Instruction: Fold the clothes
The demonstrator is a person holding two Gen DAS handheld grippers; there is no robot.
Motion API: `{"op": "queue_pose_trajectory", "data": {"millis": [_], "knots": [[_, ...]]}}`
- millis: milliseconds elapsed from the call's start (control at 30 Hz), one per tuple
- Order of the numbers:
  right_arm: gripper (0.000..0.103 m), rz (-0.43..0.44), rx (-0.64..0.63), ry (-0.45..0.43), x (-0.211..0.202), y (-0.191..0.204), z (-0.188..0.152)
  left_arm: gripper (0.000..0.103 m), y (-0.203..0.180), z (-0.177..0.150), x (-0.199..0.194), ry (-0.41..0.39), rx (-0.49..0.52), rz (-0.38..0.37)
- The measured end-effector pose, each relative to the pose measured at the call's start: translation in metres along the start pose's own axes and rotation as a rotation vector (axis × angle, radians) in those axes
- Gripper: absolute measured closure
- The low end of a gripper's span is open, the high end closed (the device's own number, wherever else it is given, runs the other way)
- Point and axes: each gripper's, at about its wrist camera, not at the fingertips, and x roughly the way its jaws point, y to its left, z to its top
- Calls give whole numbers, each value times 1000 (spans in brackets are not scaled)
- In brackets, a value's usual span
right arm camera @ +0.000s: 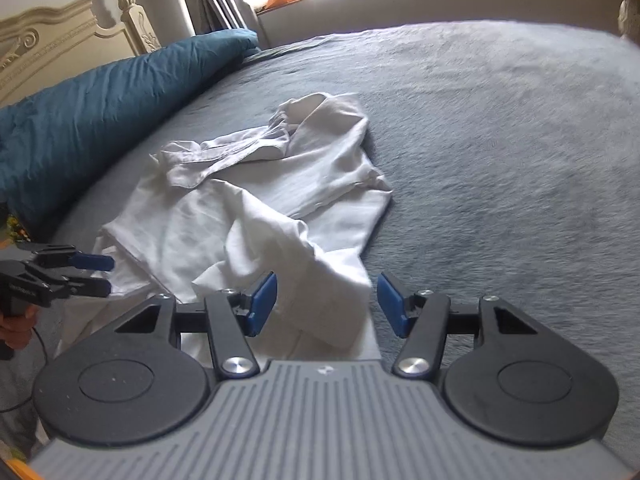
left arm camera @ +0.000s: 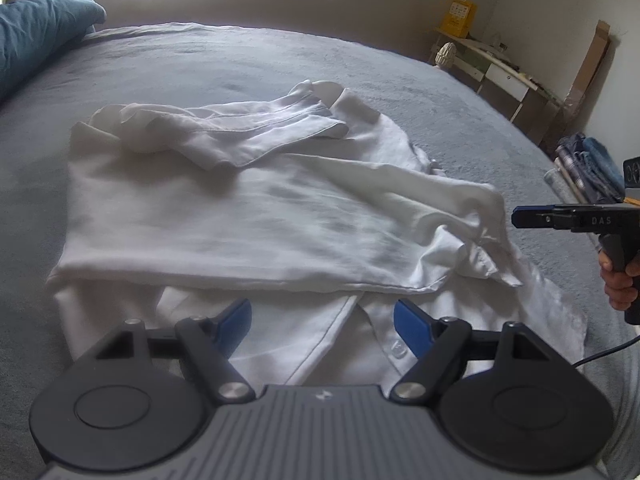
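we see a wide bed covered in a grey blanket [left arm camera: 280, 56], which fills most of both views. along its head side lies a bunched teal duvet [right arm camera: 100, 108], with a carved cream headboard [right arm camera: 52, 40] behind it. in the middle of the blanket lies a white shirt [left arm camera: 248, 208], partly folded: one broad panel is laid flat over the body, a sleeve is folded across the far end, and a second sleeve lies rumpled on the right side. its buttoned placket shows at the near edge. off the bed's right edge we see a small pile of blue and checked clothes [left arm camera: 588, 164].

our left gripper [left arm camera: 322, 316] hovers over the shirt's near edge, its blue pads spread wide with nothing between them. our right gripper [right arm camera: 326, 304] hangs above the rumpled sleeve, fingers likewise spread apart and empty. in the left wrist view a hand [left arm camera: 618, 280] holds the right gripper's handle beside the shirt.
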Motion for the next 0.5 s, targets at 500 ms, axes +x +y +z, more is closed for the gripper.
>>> {"op": "queue_pose_trajectory", "data": {"millis": [500], "knots": [[52, 24, -84, -1, 27, 4, -2, 24, -1, -8, 4, 25, -3, 36]]}}
